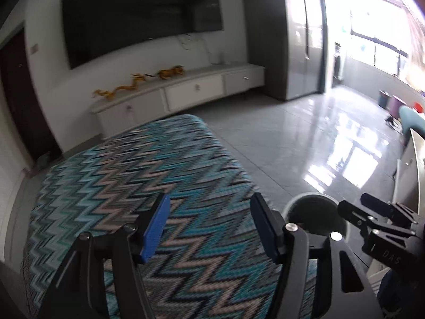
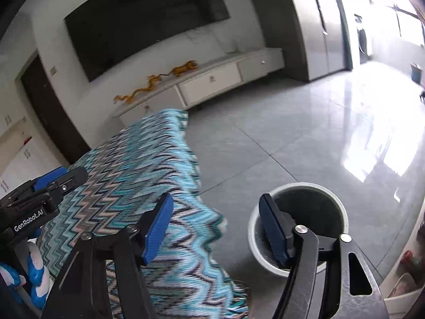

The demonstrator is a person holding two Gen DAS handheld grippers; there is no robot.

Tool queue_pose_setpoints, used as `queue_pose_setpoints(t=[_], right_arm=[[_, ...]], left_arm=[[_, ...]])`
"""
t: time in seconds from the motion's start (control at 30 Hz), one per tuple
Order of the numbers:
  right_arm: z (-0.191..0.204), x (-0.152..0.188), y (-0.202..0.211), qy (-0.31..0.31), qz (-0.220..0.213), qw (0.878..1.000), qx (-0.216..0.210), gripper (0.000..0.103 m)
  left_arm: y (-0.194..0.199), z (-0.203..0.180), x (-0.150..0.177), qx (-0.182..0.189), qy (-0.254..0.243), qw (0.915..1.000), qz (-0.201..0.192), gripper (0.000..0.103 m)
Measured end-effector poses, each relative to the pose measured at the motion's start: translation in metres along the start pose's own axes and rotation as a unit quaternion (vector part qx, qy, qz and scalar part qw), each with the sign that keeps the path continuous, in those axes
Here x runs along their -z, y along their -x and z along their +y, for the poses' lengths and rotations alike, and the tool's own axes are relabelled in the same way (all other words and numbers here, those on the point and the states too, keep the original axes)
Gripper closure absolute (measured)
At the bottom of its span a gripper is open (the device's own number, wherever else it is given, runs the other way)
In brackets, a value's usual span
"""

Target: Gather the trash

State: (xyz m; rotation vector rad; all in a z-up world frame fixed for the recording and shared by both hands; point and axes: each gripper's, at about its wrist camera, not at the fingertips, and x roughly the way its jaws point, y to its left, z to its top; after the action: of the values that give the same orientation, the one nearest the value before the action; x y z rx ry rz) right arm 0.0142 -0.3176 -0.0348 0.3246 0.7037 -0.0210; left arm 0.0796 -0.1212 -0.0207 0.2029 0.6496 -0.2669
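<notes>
A round grey trash bin [image 2: 298, 204] stands on the tiled floor just right of a table covered with a blue zigzag cloth [image 2: 148, 164]. It also shows in the left wrist view [image 1: 313, 207], its inside dark. My left gripper [image 1: 209, 226] is open and empty above the cloth [image 1: 138, 175]. My right gripper [image 2: 216, 228] is open and empty, over the cloth's right edge, its right finger in front of the bin. The right gripper shows in the left wrist view [image 1: 372, 212], and the left gripper in the right wrist view [image 2: 53, 183]. No trash shows on the cloth.
A white TV cabinet [image 1: 191, 90] with yellow dragon figures [image 1: 127, 85] runs along the far wall under a dark TV [image 1: 140, 16]. Shiny tiled floor [image 2: 305, 122] spreads right toward a bright balcony. White furniture [image 1: 409, 170] stands at the right edge.
</notes>
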Motion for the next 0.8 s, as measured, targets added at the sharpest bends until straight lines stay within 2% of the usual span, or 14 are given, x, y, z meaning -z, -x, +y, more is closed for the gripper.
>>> queue_pose_setpoints(t=[0.27,0.5,0.8], right_arm=[[0.064,0.006,0.016,0.058,-0.012,0.998,0.003,0.019],[0.105,0.014,0.033,0.109,-0.031,0.994,0.012,0.010],[0.140,0.029,0.031,0.140,-0.036,0.989,0.020,0.007]], left_arm=[[0.050,0.054,0.027,-0.045,0.040,0.9968,-0.052,0.011],[0.078,0.089,0.046,-0.072,0.069,0.9918,-0.079,0.007],[0.088,0.129,0.073,-0.117,0.097,0.9857,-0.072,0.000]])
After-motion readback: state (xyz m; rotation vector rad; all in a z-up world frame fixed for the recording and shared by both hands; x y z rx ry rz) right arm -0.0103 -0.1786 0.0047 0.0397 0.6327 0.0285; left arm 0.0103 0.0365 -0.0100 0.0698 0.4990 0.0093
